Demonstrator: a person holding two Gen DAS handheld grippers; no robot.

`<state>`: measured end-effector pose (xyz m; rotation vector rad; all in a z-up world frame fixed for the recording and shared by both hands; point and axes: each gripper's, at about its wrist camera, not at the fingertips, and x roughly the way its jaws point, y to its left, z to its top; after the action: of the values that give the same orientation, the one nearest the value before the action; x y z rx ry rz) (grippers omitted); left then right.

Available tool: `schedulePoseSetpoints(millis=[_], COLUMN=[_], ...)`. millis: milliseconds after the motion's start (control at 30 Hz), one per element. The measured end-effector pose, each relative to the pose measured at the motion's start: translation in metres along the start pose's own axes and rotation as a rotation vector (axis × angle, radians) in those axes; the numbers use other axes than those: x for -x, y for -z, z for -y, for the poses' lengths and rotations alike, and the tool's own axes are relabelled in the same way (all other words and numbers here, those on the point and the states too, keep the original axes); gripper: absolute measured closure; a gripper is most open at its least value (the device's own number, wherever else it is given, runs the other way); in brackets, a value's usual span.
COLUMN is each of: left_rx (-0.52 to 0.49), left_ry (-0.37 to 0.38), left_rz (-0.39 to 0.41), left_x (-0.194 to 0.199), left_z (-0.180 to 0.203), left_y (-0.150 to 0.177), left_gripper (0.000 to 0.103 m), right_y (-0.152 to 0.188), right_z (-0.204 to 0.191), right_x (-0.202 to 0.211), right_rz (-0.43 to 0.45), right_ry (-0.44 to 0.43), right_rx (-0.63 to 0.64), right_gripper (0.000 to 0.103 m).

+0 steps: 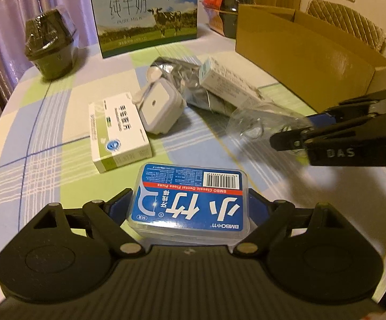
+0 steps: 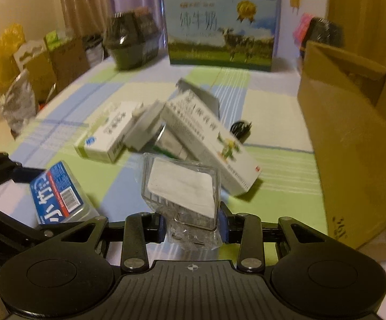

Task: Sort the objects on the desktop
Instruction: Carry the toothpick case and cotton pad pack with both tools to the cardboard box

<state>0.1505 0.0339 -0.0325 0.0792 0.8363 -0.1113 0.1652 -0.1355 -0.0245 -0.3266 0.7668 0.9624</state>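
Clamped in the left gripper (image 1: 190, 208) — a blue dental floss box (image 1: 190, 200); pinched in the right gripper (image 2: 193, 224) — a clear plastic packet (image 2: 182, 186), both above the checked bench (image 1: 46, 122), near the cardboard box (image 2: 353, 138).

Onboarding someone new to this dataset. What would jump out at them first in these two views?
Both tools are loaded: the left tool is shut on a blue dental floss pick box, the right tool on a crinkly clear plastic package. Behind them, a jumble of white medicine boxes sits mid-table on the checked cloth, with the big milk carton at the far edge and an open cardboard box on the right.
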Motion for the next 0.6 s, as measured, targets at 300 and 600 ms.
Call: schedulePoseSetpoints(millis=[300,600], left_rx=[0.017,-0.015], left_ry=[0.003,0.031], left_rz=[0.066,0.136], left_x=[0.026,0.047], left_z=[0.017,0.049], left_y=[-0.028,-0.054], left_gripper=[0.018,0.018], right_y=[-0.011,-0.009], right_z=[0.005,0.024], right_x=[0.048,0.085], right_rz=[0.149,0.253], right_ry=[0.037,0.095], right_rx=[-0.015,-0.049], right_gripper=[0.069,0.069])
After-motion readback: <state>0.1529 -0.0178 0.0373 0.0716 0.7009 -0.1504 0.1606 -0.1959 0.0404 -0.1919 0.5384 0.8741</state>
